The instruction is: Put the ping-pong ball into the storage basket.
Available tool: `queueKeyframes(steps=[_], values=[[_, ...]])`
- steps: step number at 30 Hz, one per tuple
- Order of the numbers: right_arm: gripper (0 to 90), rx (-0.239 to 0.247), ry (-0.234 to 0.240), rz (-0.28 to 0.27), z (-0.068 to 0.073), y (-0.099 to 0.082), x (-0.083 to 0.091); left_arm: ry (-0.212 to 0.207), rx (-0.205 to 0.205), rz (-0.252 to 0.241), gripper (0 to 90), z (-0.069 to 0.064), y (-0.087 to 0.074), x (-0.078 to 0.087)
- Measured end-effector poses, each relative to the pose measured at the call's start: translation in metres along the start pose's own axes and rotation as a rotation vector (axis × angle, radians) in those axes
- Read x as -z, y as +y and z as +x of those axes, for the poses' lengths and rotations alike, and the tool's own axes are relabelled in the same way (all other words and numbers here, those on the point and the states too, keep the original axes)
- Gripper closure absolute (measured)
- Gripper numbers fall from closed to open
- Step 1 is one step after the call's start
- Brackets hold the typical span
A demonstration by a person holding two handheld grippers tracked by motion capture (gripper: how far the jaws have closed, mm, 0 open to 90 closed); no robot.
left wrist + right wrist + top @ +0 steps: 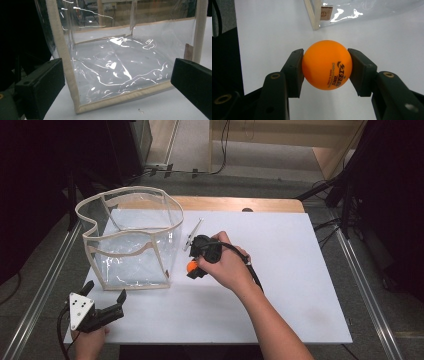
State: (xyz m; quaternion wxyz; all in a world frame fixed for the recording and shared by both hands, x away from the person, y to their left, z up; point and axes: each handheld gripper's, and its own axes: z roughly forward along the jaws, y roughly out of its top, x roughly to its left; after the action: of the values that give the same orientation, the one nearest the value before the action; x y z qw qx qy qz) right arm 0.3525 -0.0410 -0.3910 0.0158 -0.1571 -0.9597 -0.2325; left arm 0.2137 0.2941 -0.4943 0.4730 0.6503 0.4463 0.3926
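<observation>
Orange, light and slippery, the ball [326, 64] sits pinched across its widest part by the right tool [325, 72], while the left tool [105, 300] gapes empty near the worktop's [300, 285] front-left corner.

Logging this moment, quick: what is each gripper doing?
Left gripper: open, holding nothing, facing the clear bag.
Right gripper: closed on the orange ball.
</observation>
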Motion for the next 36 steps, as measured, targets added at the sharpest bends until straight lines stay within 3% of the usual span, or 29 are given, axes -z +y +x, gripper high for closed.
queueKeyframes(steps=[20,36], values=[[47.5,0.023,-0.001,-0.033,-0.010,0.019,0.027,-0.003,-0.001,0.002,0.0,0.000,0.000,0.000],[47.7,0.015,0.018,-0.023,-0.016,0.030,0.044,-0.004,0.001,0.002,0.0,0.000,0.000,0.000]])
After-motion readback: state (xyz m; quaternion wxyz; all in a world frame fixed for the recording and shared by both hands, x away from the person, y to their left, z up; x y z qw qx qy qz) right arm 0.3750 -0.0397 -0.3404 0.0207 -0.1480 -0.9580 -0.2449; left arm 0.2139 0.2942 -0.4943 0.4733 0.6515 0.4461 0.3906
